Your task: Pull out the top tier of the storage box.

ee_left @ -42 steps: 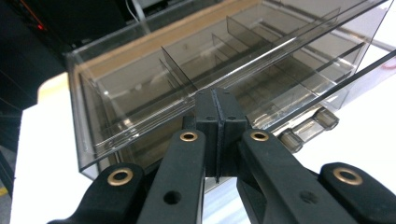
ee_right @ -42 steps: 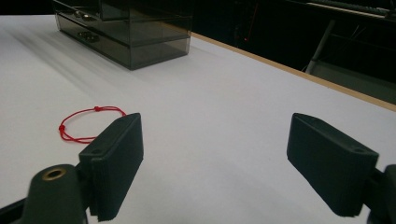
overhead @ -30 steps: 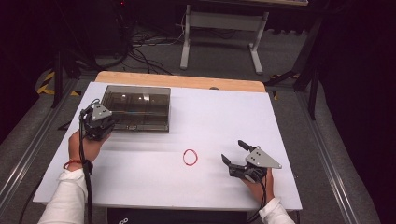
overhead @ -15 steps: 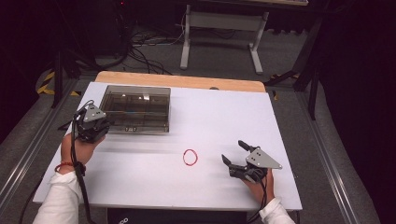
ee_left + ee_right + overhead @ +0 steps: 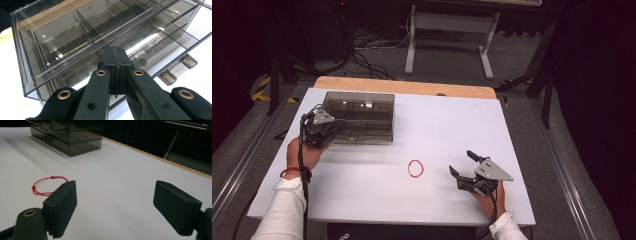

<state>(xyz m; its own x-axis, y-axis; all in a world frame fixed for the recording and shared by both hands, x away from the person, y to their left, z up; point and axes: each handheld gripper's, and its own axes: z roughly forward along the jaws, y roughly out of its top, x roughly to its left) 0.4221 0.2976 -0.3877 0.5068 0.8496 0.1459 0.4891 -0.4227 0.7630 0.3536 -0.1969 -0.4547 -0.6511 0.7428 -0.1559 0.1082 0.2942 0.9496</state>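
White table [image 5: 512, 130] was lit against dark surroundings. Left gripper [image 5: 331, 131], jaws pressed together, was set at the box [image 5: 359, 116] upper left; right gripper [image 5: 462, 162] was held spread near the red loop [image 5: 415, 168], centre. Lid edge should be nudged squarely.

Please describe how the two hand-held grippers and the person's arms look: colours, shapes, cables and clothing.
Both the left gripper and the right gripper are black with two flat-padded jaws, brass-coloured rivets at the joints, and a grey three-cornered plate on top. A black cable trails from the left one along the forearm. The person wears white sleeves and a red wristband on the left wrist.
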